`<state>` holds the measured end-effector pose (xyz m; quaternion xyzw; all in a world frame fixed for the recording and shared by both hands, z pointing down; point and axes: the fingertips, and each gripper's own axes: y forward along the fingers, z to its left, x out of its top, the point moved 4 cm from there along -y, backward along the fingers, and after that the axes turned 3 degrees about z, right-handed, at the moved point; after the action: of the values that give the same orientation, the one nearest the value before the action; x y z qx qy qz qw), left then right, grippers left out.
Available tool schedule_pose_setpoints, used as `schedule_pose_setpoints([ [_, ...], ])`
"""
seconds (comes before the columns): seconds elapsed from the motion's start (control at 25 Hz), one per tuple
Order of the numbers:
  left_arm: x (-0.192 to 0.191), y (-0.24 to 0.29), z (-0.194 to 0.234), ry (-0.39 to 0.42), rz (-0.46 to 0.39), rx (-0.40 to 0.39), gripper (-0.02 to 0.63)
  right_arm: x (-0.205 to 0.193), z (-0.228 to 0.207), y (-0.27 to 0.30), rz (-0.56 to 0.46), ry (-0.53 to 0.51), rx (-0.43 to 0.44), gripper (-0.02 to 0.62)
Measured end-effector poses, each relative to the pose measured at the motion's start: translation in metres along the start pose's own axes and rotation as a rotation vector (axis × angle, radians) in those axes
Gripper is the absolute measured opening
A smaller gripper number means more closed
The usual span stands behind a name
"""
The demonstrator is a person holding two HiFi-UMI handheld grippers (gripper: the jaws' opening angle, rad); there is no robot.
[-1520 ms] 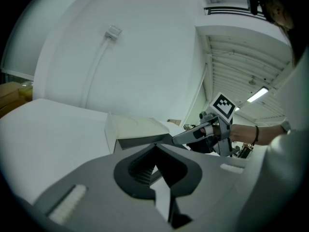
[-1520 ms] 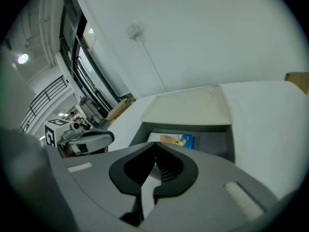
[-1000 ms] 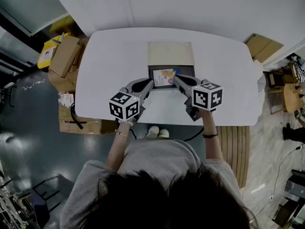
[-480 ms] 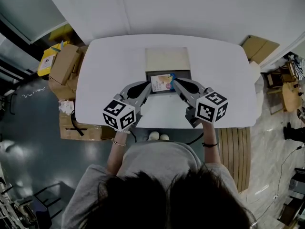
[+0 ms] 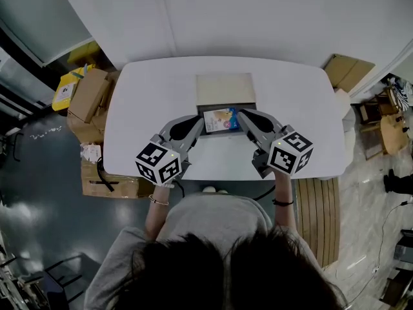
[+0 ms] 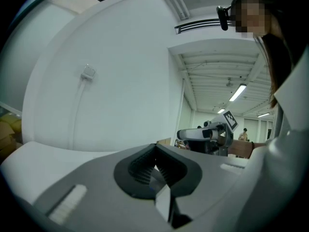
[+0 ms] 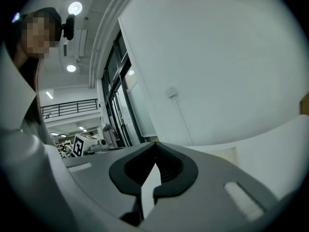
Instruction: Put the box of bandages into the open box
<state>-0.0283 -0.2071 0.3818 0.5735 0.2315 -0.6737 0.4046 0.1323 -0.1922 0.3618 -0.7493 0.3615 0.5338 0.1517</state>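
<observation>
The box of bandages [image 5: 222, 119], small with a colourful printed top, sits over the dark inside of the open box [image 5: 210, 131], whose pale lid flap [image 5: 225, 89] lies folded back on the white table [image 5: 148, 89]. My left gripper [image 5: 202, 117] is shut on the box's left edge and my right gripper [image 5: 240, 115] on its right edge. In the left gripper view, a thin pale edge [image 6: 163, 197] is pinched between the ribbed pads. The right gripper view shows a white edge [image 7: 148, 190] clamped the same way. Whether the box rests on the bottom is hidden.
Cardboard boxes [image 5: 90, 92] and a yellow packet [image 5: 63, 88] are stacked on the floor left of the table, with another carton [image 5: 106, 172] below them. Flat cardboard [image 5: 348, 71] lies at the far right, and a slatted wooden panel [image 5: 317, 205] stands by my right side.
The head view has shifted, so the table sits lower in frame. Both grippers stay shut on the bandage box over the open box, and their marker cubes have spread slightly apart.
</observation>
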Motion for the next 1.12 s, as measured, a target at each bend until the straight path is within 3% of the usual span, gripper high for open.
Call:
schedule_pose_setpoints([
  [1.12,0.010,-0.008,-0.005,0.037,-0.027,-0.009,-0.002,0.002,0.003,-0.012,-0.049,-0.041,-0.015,0.012],
])
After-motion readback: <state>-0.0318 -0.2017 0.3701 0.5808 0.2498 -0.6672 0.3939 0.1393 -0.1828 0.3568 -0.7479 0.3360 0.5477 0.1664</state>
